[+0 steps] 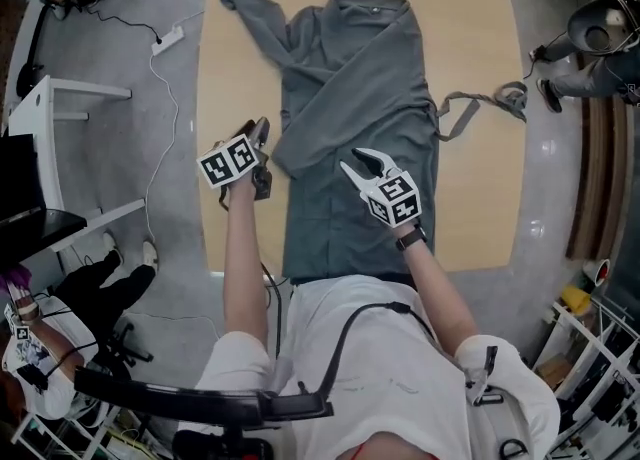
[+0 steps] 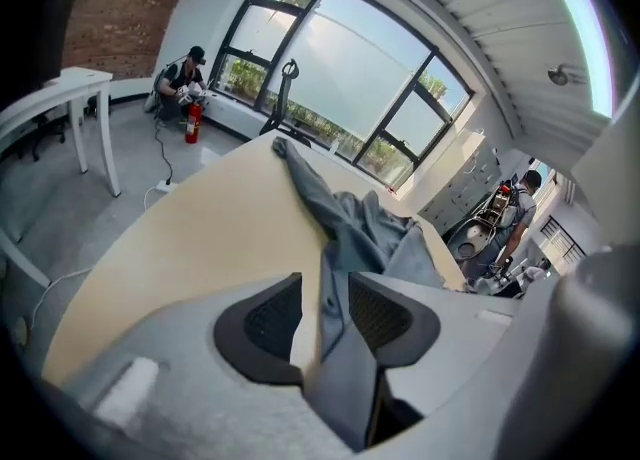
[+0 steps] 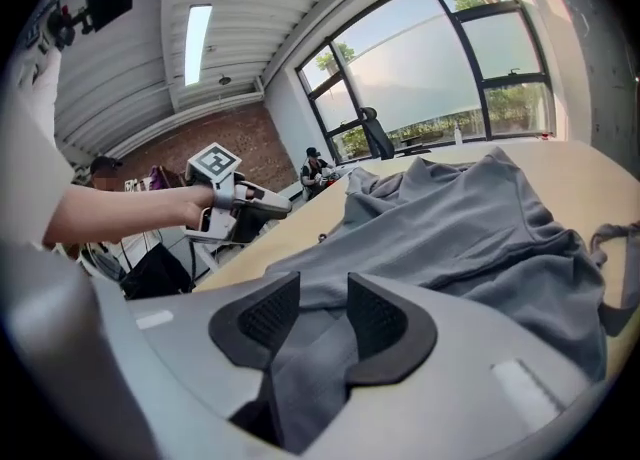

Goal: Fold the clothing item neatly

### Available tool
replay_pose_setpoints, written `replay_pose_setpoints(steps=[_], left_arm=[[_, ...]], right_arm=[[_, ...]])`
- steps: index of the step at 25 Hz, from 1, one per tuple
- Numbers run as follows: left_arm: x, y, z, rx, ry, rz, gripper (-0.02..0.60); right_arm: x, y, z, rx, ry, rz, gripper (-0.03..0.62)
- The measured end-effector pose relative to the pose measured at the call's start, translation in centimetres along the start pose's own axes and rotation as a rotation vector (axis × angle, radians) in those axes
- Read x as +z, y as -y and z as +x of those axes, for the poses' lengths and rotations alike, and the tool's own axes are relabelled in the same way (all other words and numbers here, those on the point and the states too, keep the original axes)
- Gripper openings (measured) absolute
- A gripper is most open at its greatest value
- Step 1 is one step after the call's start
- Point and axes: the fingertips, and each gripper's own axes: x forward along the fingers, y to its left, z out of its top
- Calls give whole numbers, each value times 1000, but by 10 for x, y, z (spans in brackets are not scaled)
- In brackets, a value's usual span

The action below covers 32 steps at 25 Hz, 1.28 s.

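Observation:
A grey long-sleeved garment (image 1: 360,78) lies spread on the light wooden table (image 1: 240,68). One sleeve is folded across its body, the other sleeve (image 1: 250,13) trails to the far left corner, and a strap (image 1: 480,103) hangs off its right side. My left gripper (image 1: 260,131) hovers at the garment's left edge. Its jaws stand apart, with the cloth edge (image 2: 325,248) showing in the gap (image 2: 325,288) untouched by the pads. My right gripper (image 1: 360,160) is over the garment's lower middle, jaws parted (image 3: 322,293) above flat cloth (image 3: 450,228).
A white side table (image 1: 60,98) and a power strip (image 1: 168,40) with its cable stand on the floor at the left. People are at the room's edges, one crouching by a red fire extinguisher (image 2: 192,123). A rack (image 1: 600,338) stands at the lower right.

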Motion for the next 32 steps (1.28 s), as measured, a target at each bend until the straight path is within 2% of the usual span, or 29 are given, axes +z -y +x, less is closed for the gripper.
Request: replay_pose_setpoints(steps=[2, 5, 8, 11, 13, 15, 16, 17, 18, 21, 22, 24, 25, 26, 27, 29, 32], left_arm=[[39, 2, 28, 5, 40, 25, 153], [98, 6, 70, -2, 96, 21, 152], [136, -2, 114, 11, 94, -13, 153], [146, -11, 156, 21, 45, -47, 153], [150, -15, 173, 33, 22, -43, 152], [146, -25, 181, 85, -7, -40, 136], [145, -33, 180, 125, -5, -45, 30], [145, -42, 174, 158, 17, -57, 2], [146, -50, 165, 175, 56, -83, 2], [155, -69, 131, 142, 192, -192, 0], [157, -69, 123, 117, 216, -194, 0], [158, -61, 123, 71, 207, -140, 2], [159, -53, 130, 48, 183, -103, 28], [160, -45, 141, 25, 152, -67, 154], [163, -37, 153, 7, 122, -34, 192], [173, -30, 173, 15, 83, 22, 225], [190, -45, 189, 83, 78, 50, 225]], right_arm=[[8, 8, -3, -3, 19, 30, 137], [23, 10, -3, 11, 32, 7, 137], [35, 7, -5, 33, 36, -20, 137], [34, 9, -12, 37, 28, -31, 137], [32, 16, -16, 27, 25, -30, 137], [27, 24, -21, 5, 27, -11, 137], [24, 28, -24, -7, 28, 5, 137], [22, 31, -27, -19, 30, 21, 137], [19, 33, -29, -28, 30, 33, 137], [22, 36, -28, -37, 41, 44, 137], [24, 35, -26, -33, 47, 43, 137], [30, 30, -22, -18, 55, 29, 137], [32, 26, -21, -11, 55, 18, 137], [34, 21, -20, -6, 55, 6, 137], [36, 17, -20, -3, 54, -5, 137], [36, 7, -22, 5, 48, -22, 137], [22, -7, -35, 14, 22, -25, 137]])
